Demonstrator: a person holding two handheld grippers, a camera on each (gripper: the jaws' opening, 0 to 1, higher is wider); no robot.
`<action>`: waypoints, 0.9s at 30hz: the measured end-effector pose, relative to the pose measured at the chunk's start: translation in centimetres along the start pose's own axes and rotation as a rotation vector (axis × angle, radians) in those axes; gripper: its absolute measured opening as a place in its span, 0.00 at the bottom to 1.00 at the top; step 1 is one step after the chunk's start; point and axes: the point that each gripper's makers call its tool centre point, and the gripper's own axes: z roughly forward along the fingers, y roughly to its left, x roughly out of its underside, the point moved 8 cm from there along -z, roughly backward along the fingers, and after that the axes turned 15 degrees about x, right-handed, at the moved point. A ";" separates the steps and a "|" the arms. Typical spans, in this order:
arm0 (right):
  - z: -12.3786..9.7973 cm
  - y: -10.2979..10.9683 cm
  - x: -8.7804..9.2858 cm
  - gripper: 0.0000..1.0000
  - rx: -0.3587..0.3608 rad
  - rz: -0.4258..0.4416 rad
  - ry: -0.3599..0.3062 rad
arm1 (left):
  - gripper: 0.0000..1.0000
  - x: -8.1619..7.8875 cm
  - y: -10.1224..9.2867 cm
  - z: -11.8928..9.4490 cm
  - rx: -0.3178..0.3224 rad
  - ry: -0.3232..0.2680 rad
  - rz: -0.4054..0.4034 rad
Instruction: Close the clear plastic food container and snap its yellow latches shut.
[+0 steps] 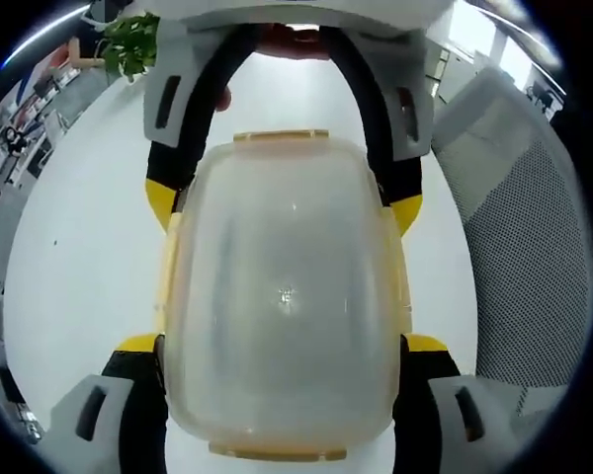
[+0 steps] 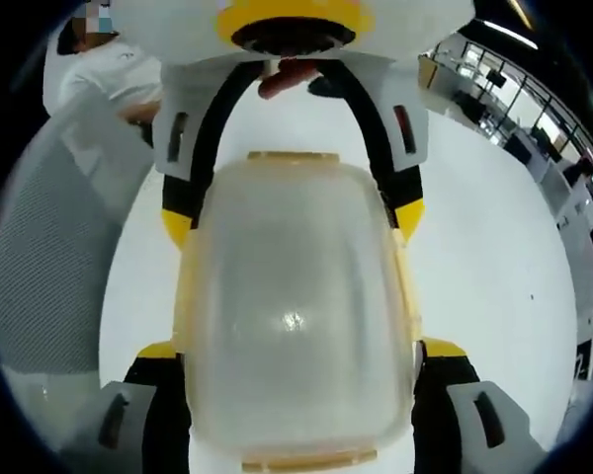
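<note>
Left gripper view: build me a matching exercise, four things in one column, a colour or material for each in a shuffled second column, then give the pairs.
Things:
1. food container
2. latch
3. chair back
4. plant

Descriptions:
A. green leaves
B. clear, frosted plastic
C. grey mesh
D. yellow strip along the far edge

Pairs: 1-B, 2-D, 3-C, 4-A

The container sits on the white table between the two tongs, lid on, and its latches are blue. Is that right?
Not quite: the latches are yellow, not blue, as the left gripper view shows. The rest stands: the clear container sits on the white table with its lid on, between the left tongs and the right tongs.
</note>
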 end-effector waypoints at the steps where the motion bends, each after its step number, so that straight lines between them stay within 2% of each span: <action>1: 0.0 -0.1 0.1 0.95 -0.001 0.000 -0.007 | 0.97 0.0 0.1 0.0 0.000 -0.004 0.001; 5: 0.0 -0.5 0.2 0.95 0.000 0.007 -0.021 | 0.97 0.0 0.6 -0.1 0.001 -0.018 0.005; 27: 1.0 -2.9 0.3 0.96 0.007 0.028 -0.002 | 0.97 -0.1 3.3 -0.5 0.010 0.008 0.025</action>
